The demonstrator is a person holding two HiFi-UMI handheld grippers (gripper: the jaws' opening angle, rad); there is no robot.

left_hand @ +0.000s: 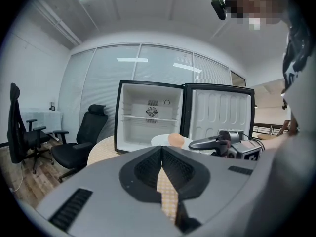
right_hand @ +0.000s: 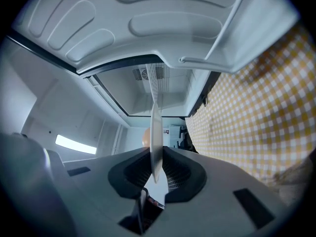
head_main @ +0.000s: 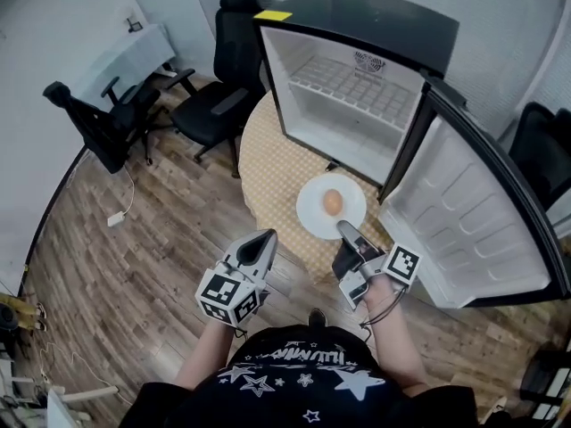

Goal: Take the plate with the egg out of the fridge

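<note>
While right claw (head_main: pixel 344 230) pinches near rim of plate (head_main: pixel 312 212), jaws nearly together on thin edge, egg (head_main: pixel 332 202) sits mid-plate. Plate over checked table (head_main: pixel 268 163), just outside open fridge (head_main: pixel 357 96). Removal nearly done, I judge. Next: set plate down level, slowly, or egg rolls. Left claw (head_main: pixel 267 237) pressed together, empty, apart from plate.

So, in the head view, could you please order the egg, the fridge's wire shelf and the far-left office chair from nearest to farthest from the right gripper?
1. Egg, on the plate held in the right gripper's jaws.
2. Wire shelf, inside the open fridge beyond.
3. Office chair, far left, across the room.
</note>
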